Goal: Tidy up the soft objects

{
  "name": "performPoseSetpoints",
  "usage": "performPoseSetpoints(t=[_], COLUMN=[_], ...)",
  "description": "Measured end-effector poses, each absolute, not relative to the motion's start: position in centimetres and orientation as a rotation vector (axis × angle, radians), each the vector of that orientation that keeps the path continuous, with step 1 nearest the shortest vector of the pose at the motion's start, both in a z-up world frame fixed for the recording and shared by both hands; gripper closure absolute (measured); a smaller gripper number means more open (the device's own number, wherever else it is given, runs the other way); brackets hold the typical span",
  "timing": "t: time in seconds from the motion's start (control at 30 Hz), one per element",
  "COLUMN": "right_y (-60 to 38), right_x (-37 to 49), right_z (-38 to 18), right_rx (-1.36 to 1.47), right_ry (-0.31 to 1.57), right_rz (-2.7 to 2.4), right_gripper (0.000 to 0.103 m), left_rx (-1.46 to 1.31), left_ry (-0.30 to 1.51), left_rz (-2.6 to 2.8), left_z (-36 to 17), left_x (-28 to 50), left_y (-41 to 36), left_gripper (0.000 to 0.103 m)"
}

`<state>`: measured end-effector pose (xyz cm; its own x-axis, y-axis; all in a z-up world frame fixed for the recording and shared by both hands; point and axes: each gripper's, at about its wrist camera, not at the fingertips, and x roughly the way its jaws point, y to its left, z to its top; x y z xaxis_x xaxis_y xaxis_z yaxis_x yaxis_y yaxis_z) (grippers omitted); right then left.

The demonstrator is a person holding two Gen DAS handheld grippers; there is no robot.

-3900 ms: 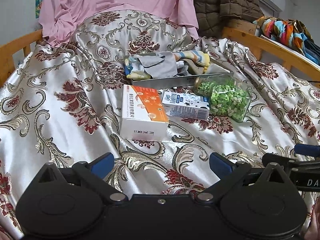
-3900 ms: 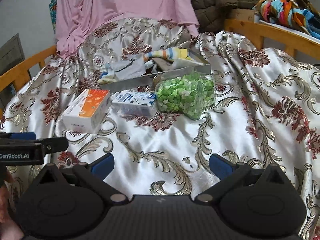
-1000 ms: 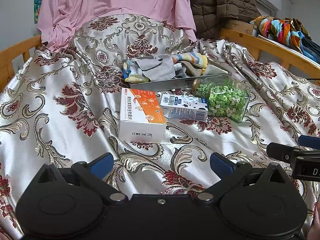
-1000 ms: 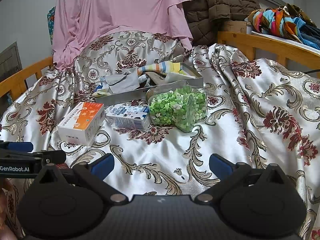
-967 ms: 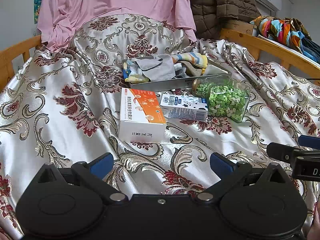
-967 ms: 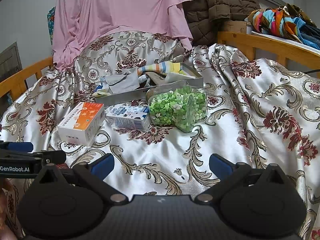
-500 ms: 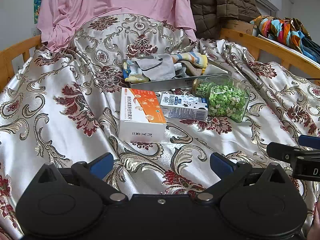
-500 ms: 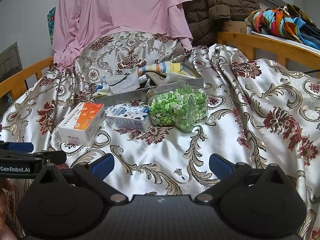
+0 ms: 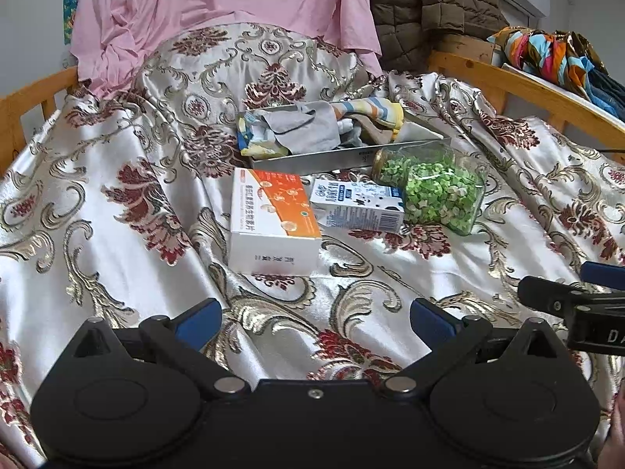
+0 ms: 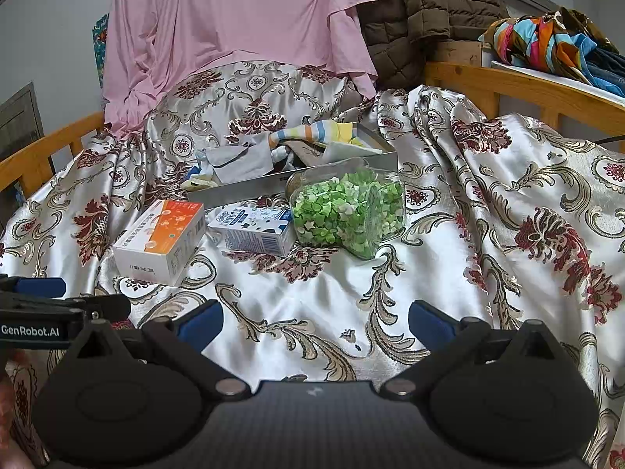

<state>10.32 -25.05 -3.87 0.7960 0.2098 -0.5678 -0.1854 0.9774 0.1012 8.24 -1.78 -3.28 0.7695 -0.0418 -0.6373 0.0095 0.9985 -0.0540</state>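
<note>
A metal tray (image 9: pixel 343 156) (image 10: pixel 250 189) on the satin bedspread holds several soft cloths: a grey one (image 9: pixel 308 133) (image 10: pixel 238 162), a striped one (image 9: pixel 367 107) (image 10: pixel 308 131) and a blue-yellow one (image 9: pixel 254 142). In front of it lie an orange-white box (image 9: pixel 273 219) (image 10: pixel 164 234), a blue-white milk carton (image 9: pixel 359 205) (image 10: pixel 254 226) and a clear jar of green bits (image 9: pixel 433 189) (image 10: pixel 347 211). My left gripper (image 9: pixel 314 318) is open and empty, well short of the box. My right gripper (image 10: pixel 314 318) is open and empty, short of the jar.
Wooden bed rails run along the left (image 9: pixel 27 97) and right (image 10: pixel 508 82). A pink sheet (image 10: pixel 242 27) and a brown quilted jacket (image 10: pixel 429 4) hang at the back. Colourful clothes (image 10: pixel 554 43) lie on a shelf at right. The other gripper shows at each view's edge (image 9: pixel 578 305) (image 10: pixel 47 312).
Both grippers have held almost still over the last second; since about four seconds ago they drew back slightly. Both stay open and empty.
</note>
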Motion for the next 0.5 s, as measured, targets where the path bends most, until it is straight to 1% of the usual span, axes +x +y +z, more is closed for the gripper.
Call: performPoseSetpoints(t=[0.33,0.5], right_y=[-24.98,-24.98], right_x=[10.27,10.25], right_z=[-3.88,-3.88], right_rx=[0.042,0.042], right_ry=[0.614,0.614], right_rz=[0.213,0.213], right_gripper=[0.000,0.000], left_rx=[-0.111,-0.093], left_ry=[0.686,0.679], left_rz=[-0.021,-0.017], left_z=[-3.01,-2.97], left_x=[8.23,8.17], left_y=[-1.06,-1.19], left_gripper=[0.001,0.001])
